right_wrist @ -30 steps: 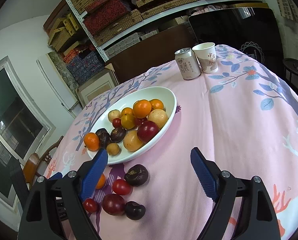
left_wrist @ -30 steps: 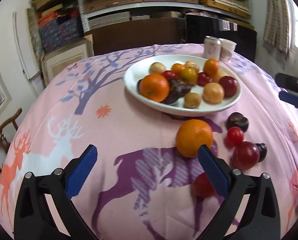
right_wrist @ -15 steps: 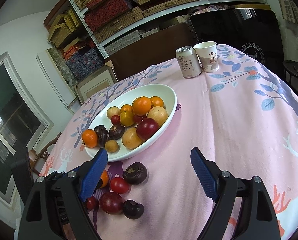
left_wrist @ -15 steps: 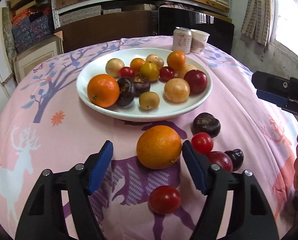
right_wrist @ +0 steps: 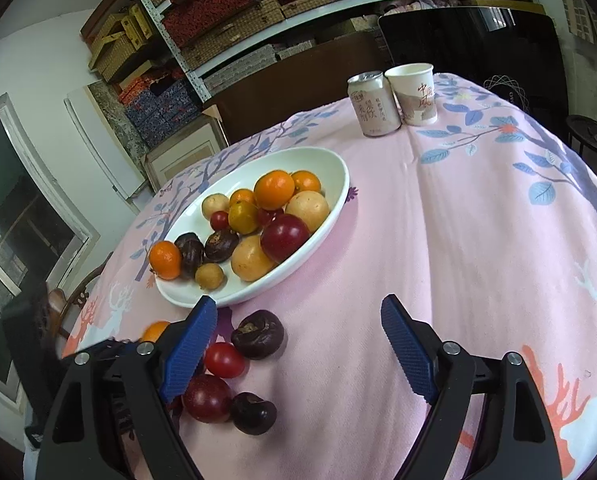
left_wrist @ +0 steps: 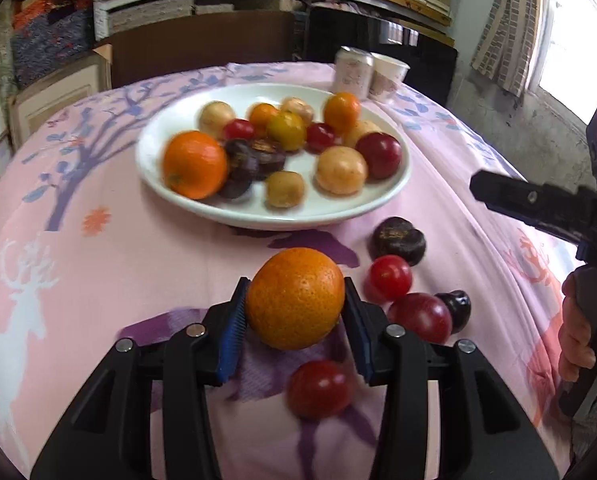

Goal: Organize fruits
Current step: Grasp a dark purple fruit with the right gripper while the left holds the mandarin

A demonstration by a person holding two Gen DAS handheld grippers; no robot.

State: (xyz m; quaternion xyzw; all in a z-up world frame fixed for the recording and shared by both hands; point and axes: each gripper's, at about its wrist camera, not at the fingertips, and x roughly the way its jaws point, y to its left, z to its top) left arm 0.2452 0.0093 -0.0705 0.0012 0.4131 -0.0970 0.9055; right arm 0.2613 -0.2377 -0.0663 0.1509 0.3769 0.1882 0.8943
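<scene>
Shelving stacked with boxes and woven cases fills the wall behind a round counter (right_wrist: pixel 478 216) covered by a pink cloth printed with deer and trees. White plate (left_wrist: pixel 170 196) sits mid-counter, loaded with mixed fruit: oranges, yellow-brown round fruit, small red tomatoes, dark purple pieces.

Left claw (left_wrist: pixel 294 304): blue pads clenched on both sides of a large orange (left_wrist: pixel 295 298), just in front of the plate's near rim; whether the orange rests on the cloth or is lifted cannot be told. Loose fruit near it on the cloth: a red tomato (left_wrist: pixel 320 388) just below the orange, a smaller red tomato (left_wrist: pixel 390 278) to its right, a dark red plum (left_wrist: pixel 420 318), two dark purple fruits (left_wrist: pixel 397 240) (left_wrist: pixel 454 306).

Right claw (right_wrist: pixel 298 340): released, jaws wide apart, nothing between them, hovering over bare cloth beside the loose fruit. A drink can (right_wrist: pixel 372 104) and a paper cup (right_wrist: pixel 414 94) stand touching at the far edge.
</scene>
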